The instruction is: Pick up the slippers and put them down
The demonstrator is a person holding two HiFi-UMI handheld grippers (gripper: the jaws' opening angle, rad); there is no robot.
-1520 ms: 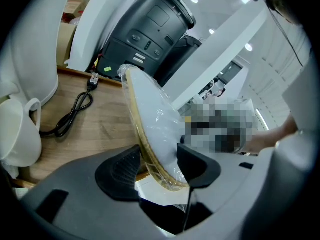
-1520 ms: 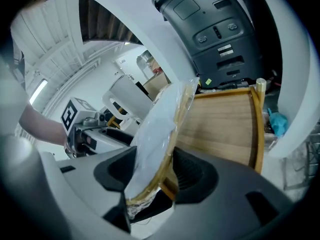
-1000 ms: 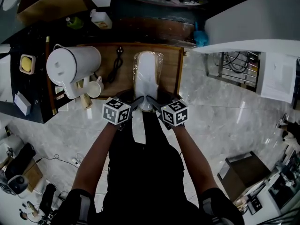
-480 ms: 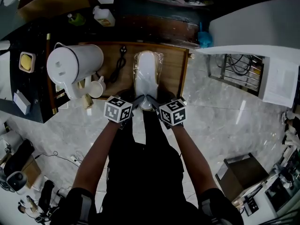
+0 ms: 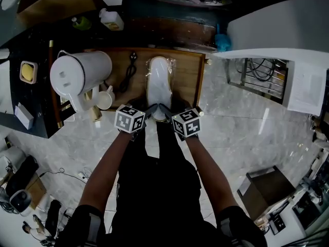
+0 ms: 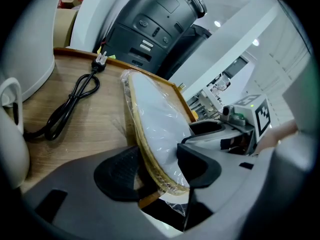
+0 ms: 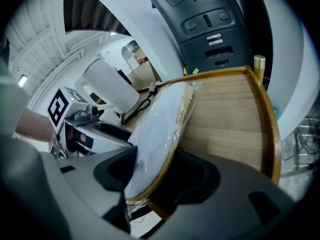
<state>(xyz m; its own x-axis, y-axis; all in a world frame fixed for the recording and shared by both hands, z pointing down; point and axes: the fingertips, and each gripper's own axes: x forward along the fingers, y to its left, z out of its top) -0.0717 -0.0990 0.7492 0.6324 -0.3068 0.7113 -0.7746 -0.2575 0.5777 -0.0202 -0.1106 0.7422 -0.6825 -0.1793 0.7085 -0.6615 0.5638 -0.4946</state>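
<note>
Slippers [image 5: 160, 84] in a clear bag lay on the wooden tray [image 5: 195, 76]. They looked light, bendy and slippery, best held by the sole. The left gripper [image 6: 157, 166] and right gripper [image 7: 150, 176] each pinched the near end, jaws partly closed. That tray also held a white jug [image 5: 79, 73], a cup [image 5: 105, 100], a black cord [image 5: 126, 73].

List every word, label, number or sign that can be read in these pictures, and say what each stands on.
None can be read.
White labels on the dark machine: too small to read.
Sheet of paper: print too small to read.
Marker cubes: black-and-white square patterns, no letters.
Wrapped slippers: no print seen.
</note>
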